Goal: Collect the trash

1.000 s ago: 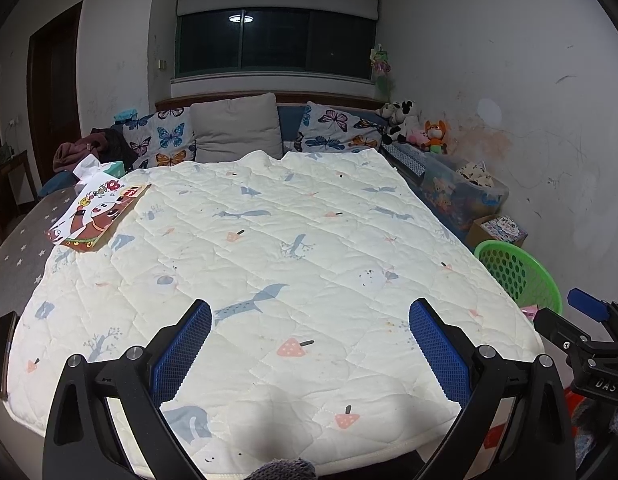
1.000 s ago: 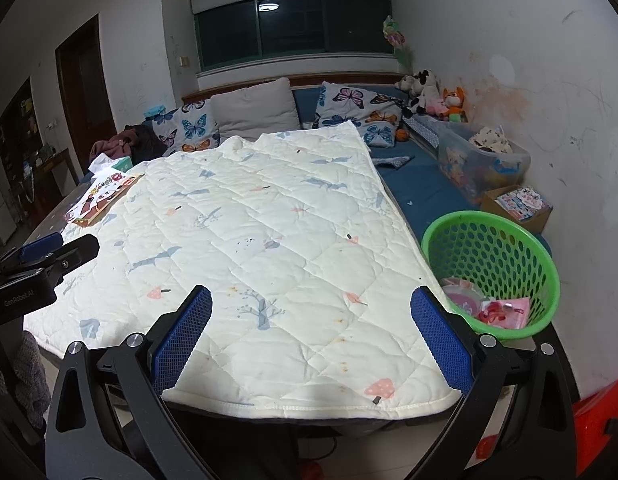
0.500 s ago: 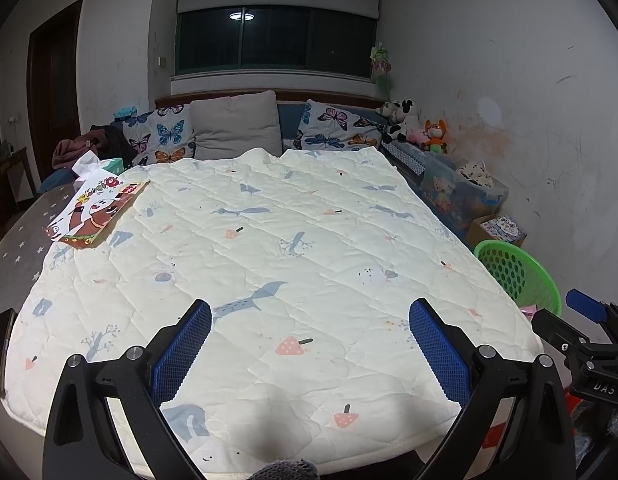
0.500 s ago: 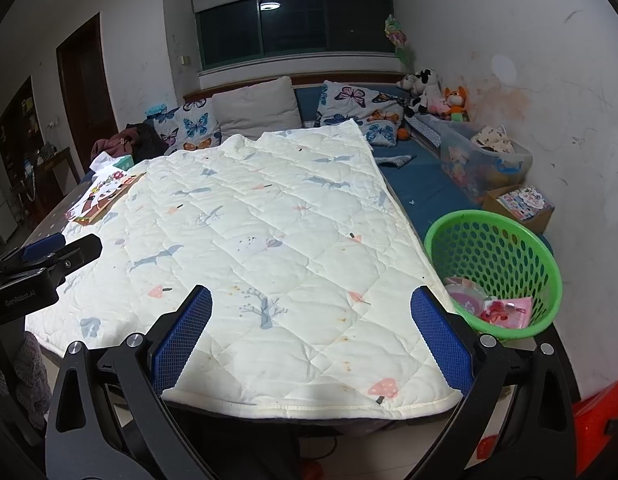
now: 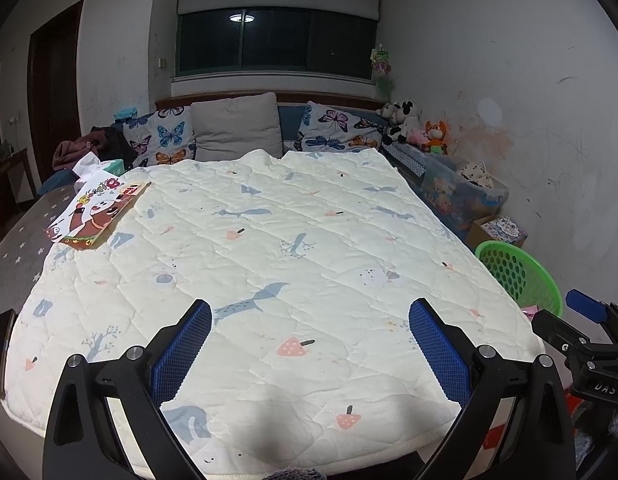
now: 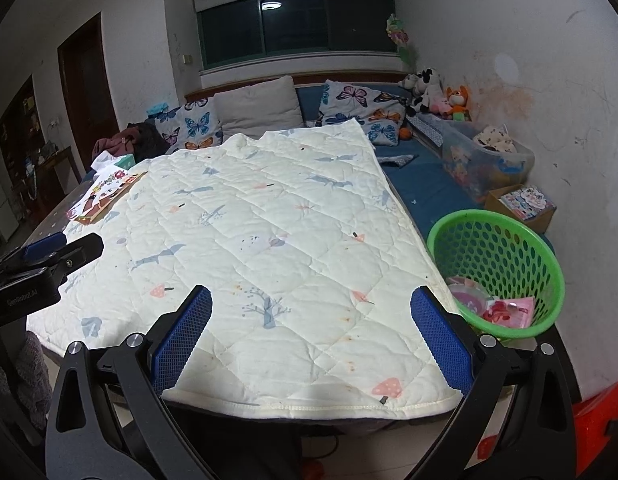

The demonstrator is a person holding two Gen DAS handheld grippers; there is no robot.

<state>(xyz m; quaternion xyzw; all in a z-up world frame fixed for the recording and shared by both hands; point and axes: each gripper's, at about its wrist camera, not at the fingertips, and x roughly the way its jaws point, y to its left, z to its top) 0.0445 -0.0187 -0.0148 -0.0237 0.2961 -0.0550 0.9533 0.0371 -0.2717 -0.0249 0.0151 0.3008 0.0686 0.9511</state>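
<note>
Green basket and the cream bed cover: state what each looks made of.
Green basket: looks like moulded plastic, slightly glossy, its wall pierced with regular round holes. Cream bed cover: seemingly quilted fabric, matte, with stitched diamond lines, a sewn hem and printed motifs.

The quilt [image 5: 293, 248] is covering the bed, hiding whatever lies beneath it. In the left wrist view the quilt's edge is blocking the lower part of the green basket [image 5: 521, 276], so its contents are showing only as a sliver of pink. In the right wrist view the basket [image 6: 505, 256] is showing pink and red wrappers [image 6: 505, 312] whose print is too small to read. The picture's lower edge is cutting off the right tongs [image 6: 311, 336] at their arms, and the left tongs [image 5: 309, 350] likewise. A red object [image 6: 597, 408] at the lower right is being cropped and cannot be identified. The doorway [image 6: 17, 152] interior is too dark to make out.
</note>
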